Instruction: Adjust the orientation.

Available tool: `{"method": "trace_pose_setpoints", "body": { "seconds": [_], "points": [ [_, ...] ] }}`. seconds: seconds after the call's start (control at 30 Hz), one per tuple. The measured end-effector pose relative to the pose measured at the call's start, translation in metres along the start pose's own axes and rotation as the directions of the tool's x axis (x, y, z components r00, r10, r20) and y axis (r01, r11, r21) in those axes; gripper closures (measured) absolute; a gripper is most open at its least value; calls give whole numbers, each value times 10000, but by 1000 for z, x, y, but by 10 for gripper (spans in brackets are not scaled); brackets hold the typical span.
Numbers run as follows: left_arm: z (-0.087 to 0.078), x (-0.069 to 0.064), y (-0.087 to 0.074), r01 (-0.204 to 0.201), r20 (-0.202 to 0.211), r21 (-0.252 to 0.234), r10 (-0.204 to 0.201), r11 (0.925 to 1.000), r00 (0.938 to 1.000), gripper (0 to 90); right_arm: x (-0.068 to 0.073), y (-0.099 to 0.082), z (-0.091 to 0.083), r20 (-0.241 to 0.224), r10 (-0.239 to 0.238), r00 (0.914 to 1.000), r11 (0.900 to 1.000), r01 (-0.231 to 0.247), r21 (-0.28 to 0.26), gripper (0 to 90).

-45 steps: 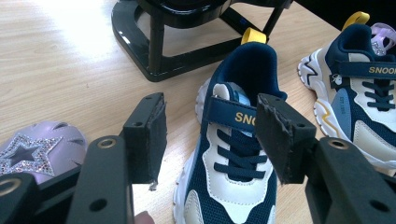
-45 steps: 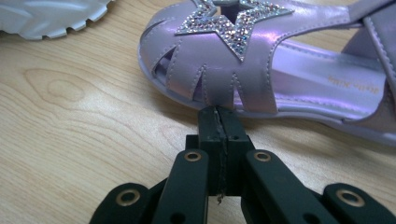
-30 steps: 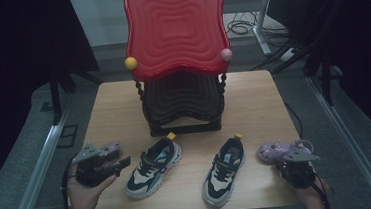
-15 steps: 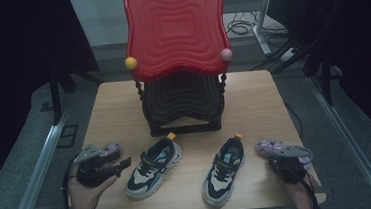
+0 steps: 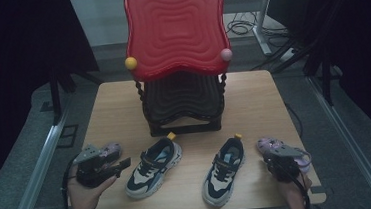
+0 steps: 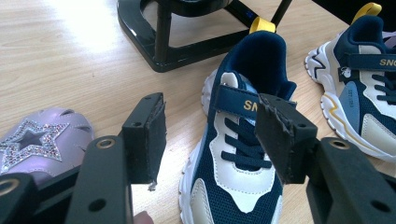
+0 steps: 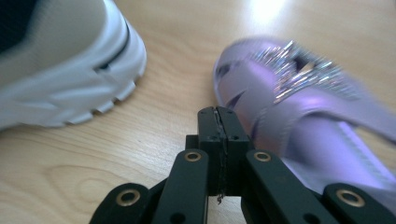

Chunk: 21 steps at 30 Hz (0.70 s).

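Two navy and white sneakers lie at the front of the table, the left sneaker (image 5: 153, 167) (image 6: 238, 158) and the right sneaker (image 5: 223, 169) (image 7: 60, 60). A purple star sandal (image 5: 108, 150) (image 6: 37, 144) sits by my left gripper (image 5: 120, 166) (image 6: 210, 126). That gripper is open, its jaws wide apart and empty, pointing at the left sneaker. My right gripper (image 5: 277, 161) (image 7: 218, 116) is shut with nothing in it. It sits low over the table between the right sneaker and a second purple sandal (image 5: 272, 145) (image 7: 299, 93).
A black stand (image 5: 183, 104) with a red wavy top (image 5: 175, 30) stands mid-table behind the shoes, with a yellow ball (image 5: 130, 62) and a pink ball (image 5: 226, 54) at its corners. The wooden table (image 5: 258, 103) ends close behind both hands.
My right gripper has shifted a little to the left, toward the right sneaker. The left gripper and all the shoes have stayed where they were.
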State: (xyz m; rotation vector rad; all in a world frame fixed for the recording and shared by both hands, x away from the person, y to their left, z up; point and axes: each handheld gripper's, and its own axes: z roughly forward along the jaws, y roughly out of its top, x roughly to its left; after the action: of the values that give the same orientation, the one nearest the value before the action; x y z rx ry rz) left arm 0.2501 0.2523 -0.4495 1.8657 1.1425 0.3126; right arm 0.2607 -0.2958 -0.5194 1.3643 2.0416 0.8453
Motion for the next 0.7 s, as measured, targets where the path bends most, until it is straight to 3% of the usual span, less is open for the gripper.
{"method": "trace_pose_setpoints", "body": {
  "seconds": [0.03, 0.07, 0.1, 0.2, 0.27, 0.3, 0.7],
  "points": [
    [-1, 0, 0, 10, -10, -16, -10, 10000, 10000, 434, -4, 2, -11, 1, 151, 9999, 9992, -151, -369, 900],
    [-1, 0, 0, 10, -10, -16, -10, 10000, 10000, 434, -4, 2, -11, 1, 151, 9999, 9992, -151, -369, 900],
    [-1, 1, 0, 11, -18, -20, -11, 10000, 10000, 435, -15, 5, -25, 29, 417, 9991, 9950, -413, -914, 900],
    [-1, 1, 0, 17, -20, -10, -17, 10000, 10000, 434, -25, 6, -35, 171, 610, 9980, 9911, -585, -1195, 900],
    [0, 0, 0, 8, -12, -9, -8, 10000, 10000, 434, -38, 6, -42, 331, 776, 9964, 9879, -724, -1373, 900],
    [0, 0, 0, 9, -5, 5, -9, 10000, 10000, 434, -52, 4, -48, 498, 1003, 9937, 9838, -916, -1540, 900],
    [1, 2, -1, 35, -69, 49, -35, 10000, 10000, 435, -102, -9, -54, 1146, 1524, 9817, 9790, -1341, -1535, 900]
  ]
}}
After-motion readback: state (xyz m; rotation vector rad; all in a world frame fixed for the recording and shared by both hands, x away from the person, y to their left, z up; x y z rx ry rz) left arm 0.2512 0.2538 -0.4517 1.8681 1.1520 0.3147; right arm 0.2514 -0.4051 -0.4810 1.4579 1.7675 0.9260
